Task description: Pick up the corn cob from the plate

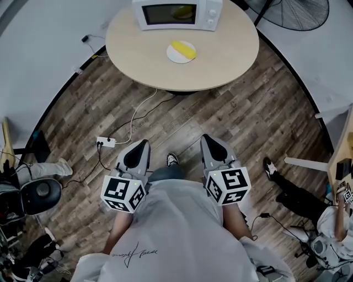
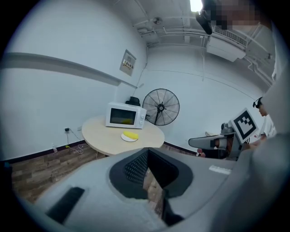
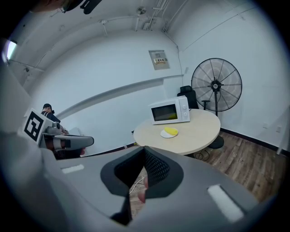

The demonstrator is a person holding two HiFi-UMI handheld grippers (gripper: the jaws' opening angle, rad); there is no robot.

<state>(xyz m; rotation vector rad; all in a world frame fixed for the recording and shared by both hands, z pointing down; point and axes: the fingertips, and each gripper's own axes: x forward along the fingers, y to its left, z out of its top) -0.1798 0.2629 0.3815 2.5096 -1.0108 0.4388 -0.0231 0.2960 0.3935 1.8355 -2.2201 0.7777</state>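
Left tongs (image 1: 145, 143) and right tongs (image 1: 206, 137) both pressed together, empty. Corn cob (image 1: 183, 49) on plate (image 1: 172, 55), table (image 1: 226, 55) well apart.

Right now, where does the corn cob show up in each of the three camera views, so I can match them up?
Head view: the corn cob is top centre, on the plate on the round table.
Left gripper view: the corn cob is left of centre, about mid-height.
Right gripper view: the corn cob is right of centre, just below mid-height.
Shared landmark: the white microwave right behind it.
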